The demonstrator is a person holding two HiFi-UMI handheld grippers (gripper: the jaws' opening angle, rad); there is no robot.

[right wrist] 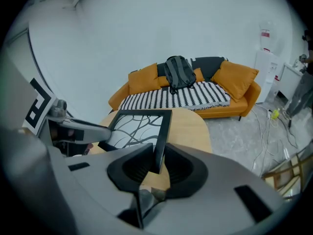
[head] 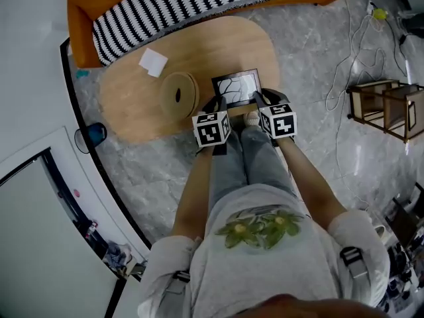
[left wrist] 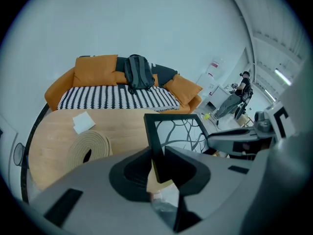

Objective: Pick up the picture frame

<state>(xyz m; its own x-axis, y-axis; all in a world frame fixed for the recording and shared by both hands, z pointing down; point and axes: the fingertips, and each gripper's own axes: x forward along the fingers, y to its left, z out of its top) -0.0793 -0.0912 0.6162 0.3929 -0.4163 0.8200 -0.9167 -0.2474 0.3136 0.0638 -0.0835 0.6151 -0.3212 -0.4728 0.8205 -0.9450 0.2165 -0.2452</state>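
The left gripper (left wrist: 156, 164) is closed partway onto the left edge of the picture frame (left wrist: 175, 131). The right gripper (right wrist: 155, 166) pinches the opposite edge the same way (each pair of jaws has only the thin black border). The frame hangs between them over the near end of the wooden table (head: 132, 105), near a round woven mat (head: 179, 95). A clean lift likely needs both hands to rise together and level, with even pressure so neither edge slips.

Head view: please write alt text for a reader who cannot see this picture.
Seen from above, a person grips a black picture frame at both sides, with the left gripper and the right gripper, over an oval wooden table. An orange sofa stands behind the table.
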